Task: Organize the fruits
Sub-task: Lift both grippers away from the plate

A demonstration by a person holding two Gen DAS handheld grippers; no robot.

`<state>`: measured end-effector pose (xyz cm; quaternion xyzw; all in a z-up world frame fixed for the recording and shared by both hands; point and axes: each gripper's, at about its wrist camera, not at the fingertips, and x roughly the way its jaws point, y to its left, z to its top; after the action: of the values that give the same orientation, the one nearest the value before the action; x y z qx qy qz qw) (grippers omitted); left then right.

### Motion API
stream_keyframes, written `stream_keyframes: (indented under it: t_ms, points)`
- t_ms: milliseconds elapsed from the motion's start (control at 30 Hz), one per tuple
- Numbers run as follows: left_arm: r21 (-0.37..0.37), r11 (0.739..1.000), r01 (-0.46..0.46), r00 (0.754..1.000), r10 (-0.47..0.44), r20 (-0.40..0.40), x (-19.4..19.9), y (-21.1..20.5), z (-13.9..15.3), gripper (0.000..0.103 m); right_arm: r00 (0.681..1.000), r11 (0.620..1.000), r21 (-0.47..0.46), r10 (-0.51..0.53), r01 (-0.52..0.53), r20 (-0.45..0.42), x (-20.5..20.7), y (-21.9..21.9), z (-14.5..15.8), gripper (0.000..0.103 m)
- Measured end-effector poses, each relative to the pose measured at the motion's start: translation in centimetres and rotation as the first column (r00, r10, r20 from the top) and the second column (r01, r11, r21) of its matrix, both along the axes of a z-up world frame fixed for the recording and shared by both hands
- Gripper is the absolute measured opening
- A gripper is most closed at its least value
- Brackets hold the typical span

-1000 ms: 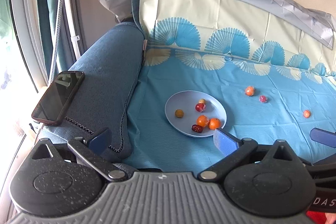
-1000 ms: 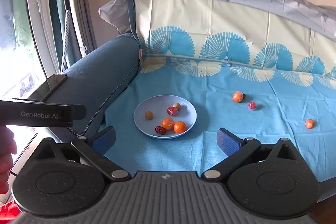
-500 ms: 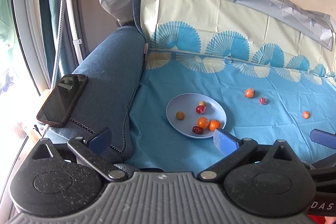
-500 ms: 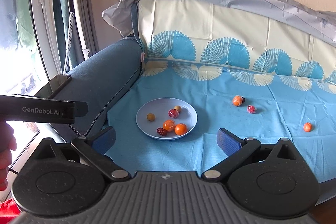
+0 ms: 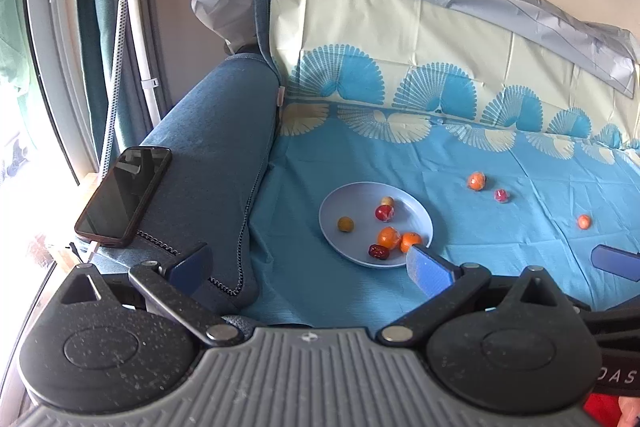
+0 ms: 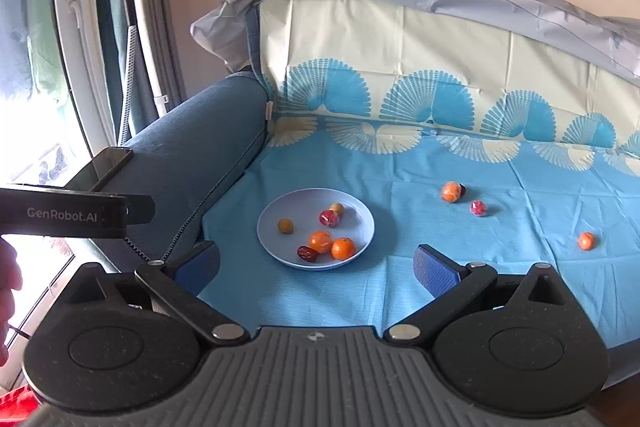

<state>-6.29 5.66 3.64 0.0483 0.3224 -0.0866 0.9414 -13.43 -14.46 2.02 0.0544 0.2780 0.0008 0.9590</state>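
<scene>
A pale blue plate (image 5: 344,203) (image 6: 280,251) lies on the blue sheet over the sofa seat. It holds several small fruits: two oranges, a dark red date, a red wrapped fruit and two yellowish ones. Three fruits lie loose on the sheet to the right: an orange one (image 6: 451,191) (image 5: 476,181), a red wrapped one (image 6: 478,208) (image 5: 501,195) and a small orange one (image 6: 586,241) (image 5: 583,221). My left gripper (image 5: 310,263) is open and empty, near the plate's front. My right gripper (image 6: 316,269) is open and empty, short of the plate.
A black phone (image 5: 124,195) lies on the blue sofa armrest (image 5: 216,131) at the left. A garment steamer stand (image 6: 132,11) stands by the window behind the armrest. The sofa back (image 6: 400,43) carries a patterned cover. The left gripper's body (image 6: 76,217) crosses the right wrist view's left edge.
Both grippers have pulled back and risen a little, so the plate and fruits look smaller and farther. Both stay open. No fruit has moved.
</scene>
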Motion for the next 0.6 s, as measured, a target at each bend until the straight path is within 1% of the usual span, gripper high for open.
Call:
stream_keyframes:
  t_ms: [333,467,600]
  points:
    - [0.005,1.000,0.001,1.000,-0.001,-0.019,0.6,-0.4,-0.7,0.103,1.000,1.000,0.015,-0.005,0.005,-0.027,0.9,-0.4,-0.9,0.102]
    - [0.010,1.000,0.004,0.999,-0.004,-0.031,1.3,-0.6,-1.0,0.103,0.998,1.000,0.018,-0.002,0.003,-0.055,1.5,-0.6,-1.4,0.102]
    - [0.017,1.000,0.018,0.999,-0.017,-0.033,2.3,-1.4,-0.9,0.103,0.998,1.000,0.019,-0.021,0.022,-0.053,2.1,-1.2,-1.5,0.102]
